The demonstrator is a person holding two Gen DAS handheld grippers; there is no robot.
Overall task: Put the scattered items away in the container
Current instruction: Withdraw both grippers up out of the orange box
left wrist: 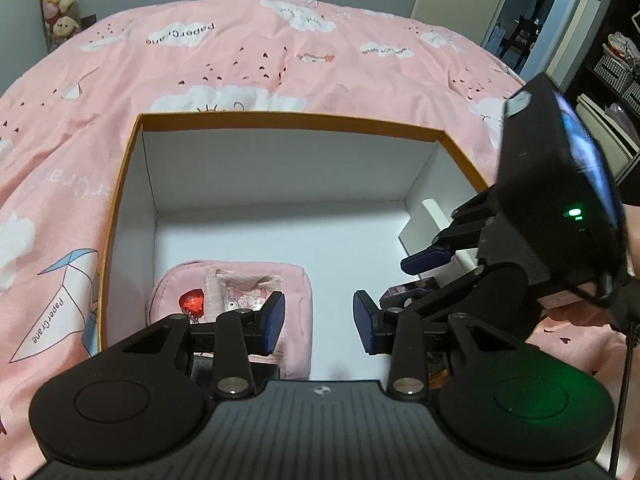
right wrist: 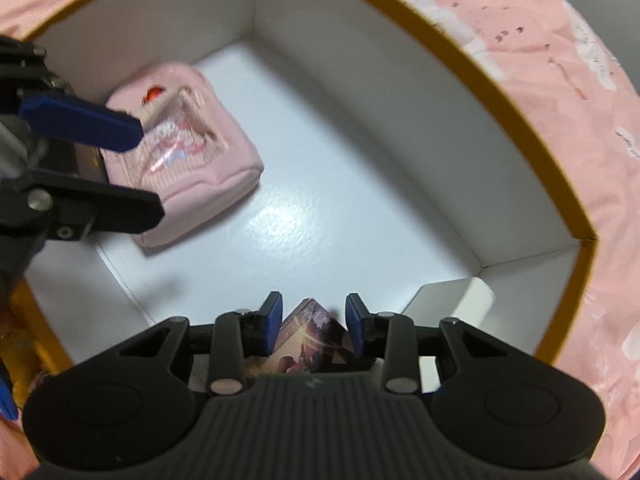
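Note:
A white cardboard box with an orange rim [left wrist: 280,117] sits on the pink bed; it also shows in the right wrist view [right wrist: 460,36]. A pink pouch [left wrist: 296,280] [right wrist: 192,160] with a red charm lies on the box floor. My left gripper [left wrist: 319,322] is open and empty just above the pouch's right side. My right gripper [right wrist: 313,322] is open inside the box, with a small box with a purple picture [right wrist: 308,344] lying loose between its fingers. A white block [right wrist: 452,300] [left wrist: 420,224] rests in the box corner beside it.
The pink patterned duvet [left wrist: 280,60] surrounds the box on all sides. Plush toys [left wrist: 60,0] hang on the far left wall. A doorway and shelves stand at the far right.

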